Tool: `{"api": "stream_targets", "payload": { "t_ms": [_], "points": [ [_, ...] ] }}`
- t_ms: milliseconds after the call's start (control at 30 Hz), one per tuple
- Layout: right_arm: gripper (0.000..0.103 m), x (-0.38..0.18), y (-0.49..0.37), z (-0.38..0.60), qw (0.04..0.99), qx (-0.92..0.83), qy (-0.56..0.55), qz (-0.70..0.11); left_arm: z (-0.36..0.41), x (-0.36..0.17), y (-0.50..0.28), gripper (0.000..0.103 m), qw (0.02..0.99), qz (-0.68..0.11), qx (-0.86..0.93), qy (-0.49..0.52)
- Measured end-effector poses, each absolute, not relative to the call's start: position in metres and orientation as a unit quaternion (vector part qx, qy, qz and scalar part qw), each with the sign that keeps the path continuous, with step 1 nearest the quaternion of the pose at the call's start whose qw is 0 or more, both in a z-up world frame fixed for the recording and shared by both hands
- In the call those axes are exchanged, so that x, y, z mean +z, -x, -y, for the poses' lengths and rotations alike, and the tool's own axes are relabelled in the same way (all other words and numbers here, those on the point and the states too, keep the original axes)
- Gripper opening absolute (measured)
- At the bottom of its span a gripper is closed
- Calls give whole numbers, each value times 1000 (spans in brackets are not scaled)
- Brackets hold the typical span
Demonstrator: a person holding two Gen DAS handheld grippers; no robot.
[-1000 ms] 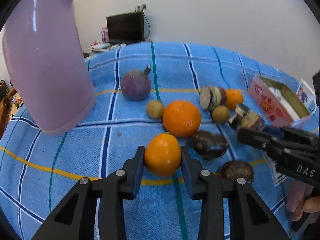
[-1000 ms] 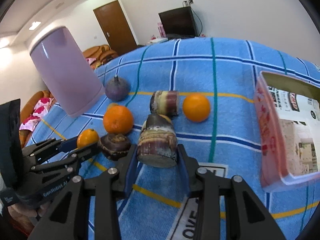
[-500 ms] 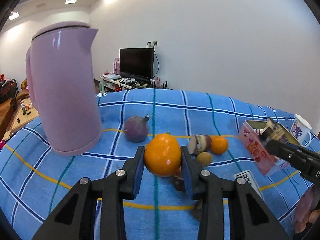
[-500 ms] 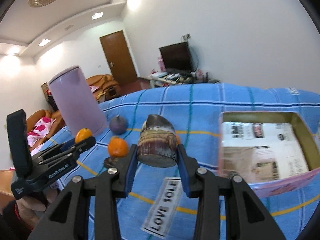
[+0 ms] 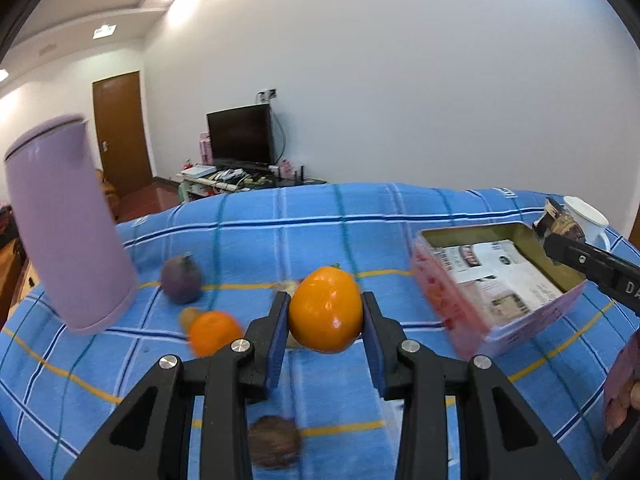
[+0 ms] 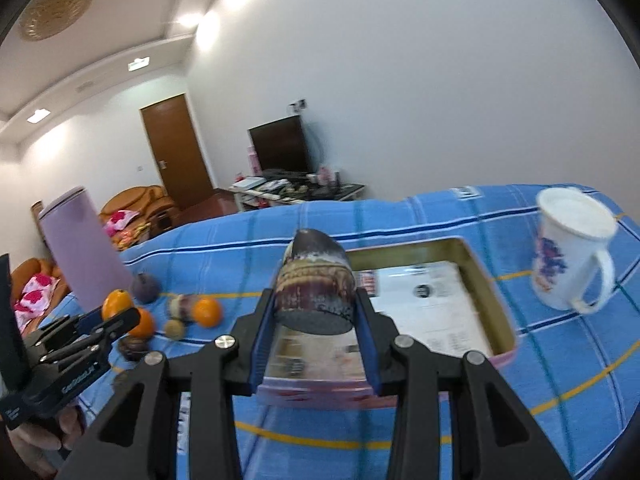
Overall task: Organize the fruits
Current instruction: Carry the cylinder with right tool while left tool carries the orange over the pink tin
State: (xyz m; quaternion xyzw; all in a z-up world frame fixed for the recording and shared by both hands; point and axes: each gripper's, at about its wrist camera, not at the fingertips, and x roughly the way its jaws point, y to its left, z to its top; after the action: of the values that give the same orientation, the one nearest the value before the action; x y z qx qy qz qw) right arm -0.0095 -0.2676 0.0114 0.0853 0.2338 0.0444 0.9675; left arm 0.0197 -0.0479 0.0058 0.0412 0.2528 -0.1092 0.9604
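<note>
My left gripper point(image 5: 325, 322) is shut on a small orange point(image 5: 326, 309), held above the blue checked cloth. My right gripper point(image 6: 315, 322) is shut on a brown, purple-banded cut stalk piece point(image 6: 316, 286), held over the near end of the pink tin box point(image 6: 496, 304). The left wrist view shows that box point(image 5: 448, 292) at right with paper inside and the right gripper point(image 5: 560, 236) above it. Loose fruit remains on the cloth: a larger orange point(image 5: 214, 332), a purple round fruit point(image 5: 181, 280), a dark brown fruit point(image 5: 274, 442), another orange point(image 6: 206, 312).
A tall lilac jug point(image 5: 68, 232) stands at the left of the cloth. A white printed mug point(image 6: 568, 248) stands right of the box. A person's hand point(image 6: 36, 440) holds the left gripper. Behind the table are a television, a door and sofas.
Both grippers have risen off the cloth with their fruit and swung right toward the pink box. The right one now hangs over the box.
</note>
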Motion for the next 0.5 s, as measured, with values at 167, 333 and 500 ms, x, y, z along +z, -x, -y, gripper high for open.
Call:
{"api": "stream_targets", "payload": {
  "t_ms": [167, 333, 500],
  "points": [
    [41, 10, 12, 297, 970, 9, -75, -231, 84, 11, -22, 37, 959, -251, -128, -43],
    [41, 5, 11, 314, 969, -18, -54, -239, 120, 9, -30, 37, 954, -260, -142, -43],
    [41, 3, 9, 322, 968, -30, -35, -246, 155, 3, -39, 37, 949, -272, -151, -53]
  ]
}}
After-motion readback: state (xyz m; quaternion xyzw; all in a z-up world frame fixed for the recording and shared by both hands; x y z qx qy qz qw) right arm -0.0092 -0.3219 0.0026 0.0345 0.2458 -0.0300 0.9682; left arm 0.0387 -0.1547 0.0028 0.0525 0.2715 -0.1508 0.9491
